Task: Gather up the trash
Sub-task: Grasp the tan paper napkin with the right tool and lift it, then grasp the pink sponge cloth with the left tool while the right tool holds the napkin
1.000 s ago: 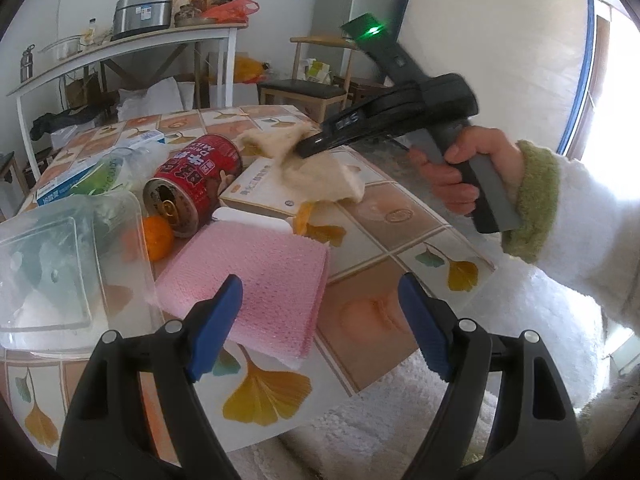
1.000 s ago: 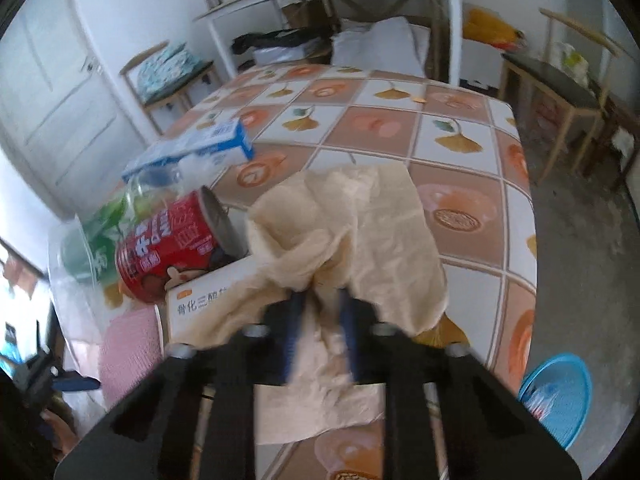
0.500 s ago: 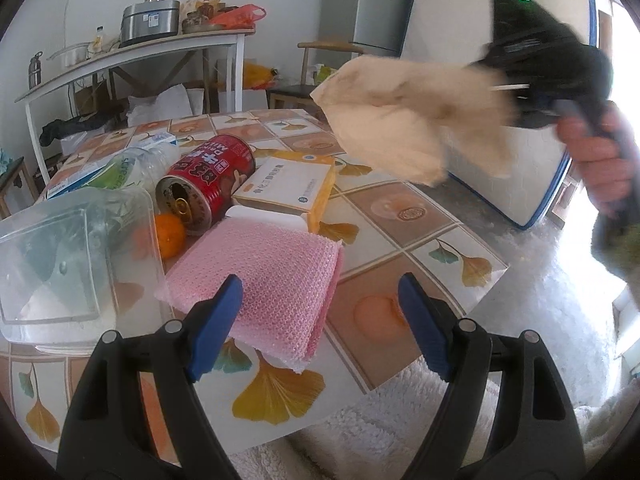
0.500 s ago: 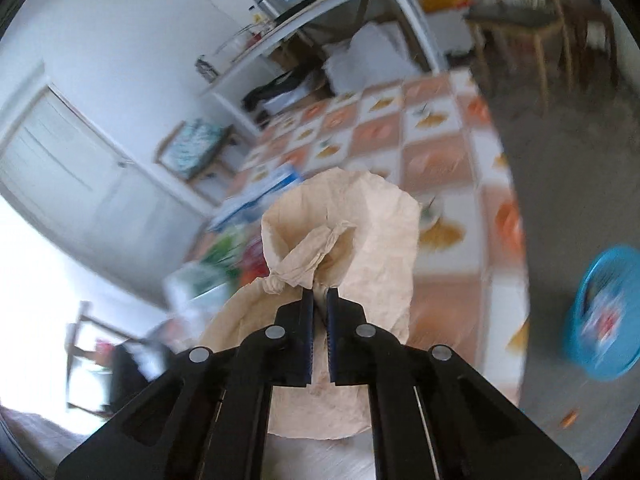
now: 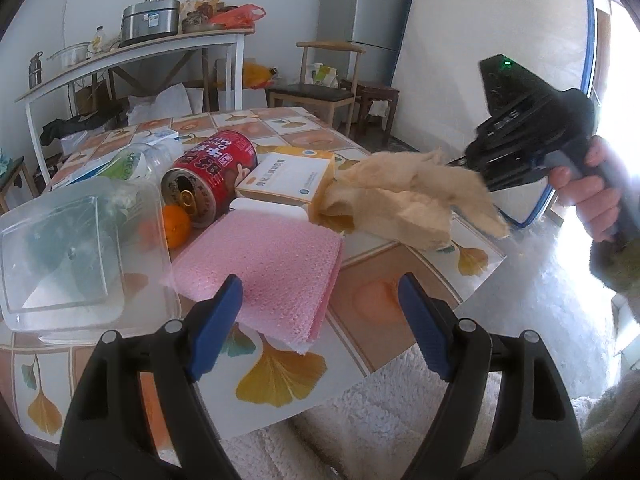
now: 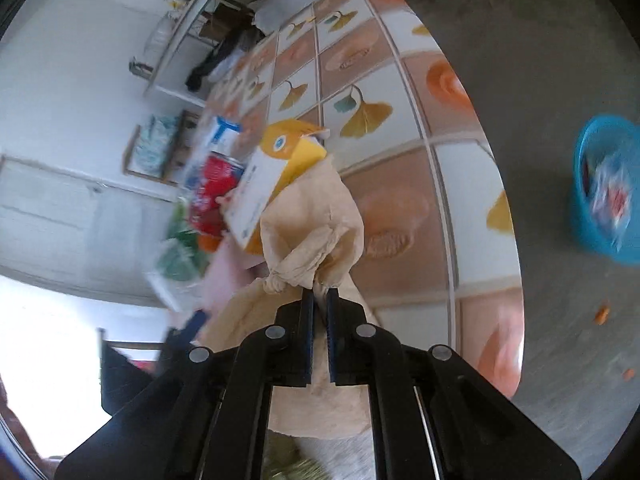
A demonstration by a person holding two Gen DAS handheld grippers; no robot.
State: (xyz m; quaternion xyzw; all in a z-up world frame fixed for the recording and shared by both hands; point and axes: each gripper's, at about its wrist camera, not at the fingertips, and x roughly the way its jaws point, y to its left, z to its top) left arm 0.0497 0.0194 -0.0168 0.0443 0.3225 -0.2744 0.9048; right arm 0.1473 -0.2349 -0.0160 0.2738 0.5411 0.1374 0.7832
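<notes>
**Inspector:** Report the table, left to right.

**Assistant:** Far left, a clear plastic container. Beside it an orange against a red drink can lying on its side. Near centre, a folded pink cloth; behind it a white and yellow carton.

**Inspector:** Left gripper?

**Assistant:** Jaws spread wide, holding nothing, over the near table edge.

**Inspector:** The trash?

**Assistant:** A crumpled beige paper napkin, held in the air above the table's right edge, just right of the carton.

**Inspector:** Right gripper?

**Assistant:** Jaws pinched on the napkin's bunched top. A blue bin stands on the floor, far right, well apart from the table.
</notes>
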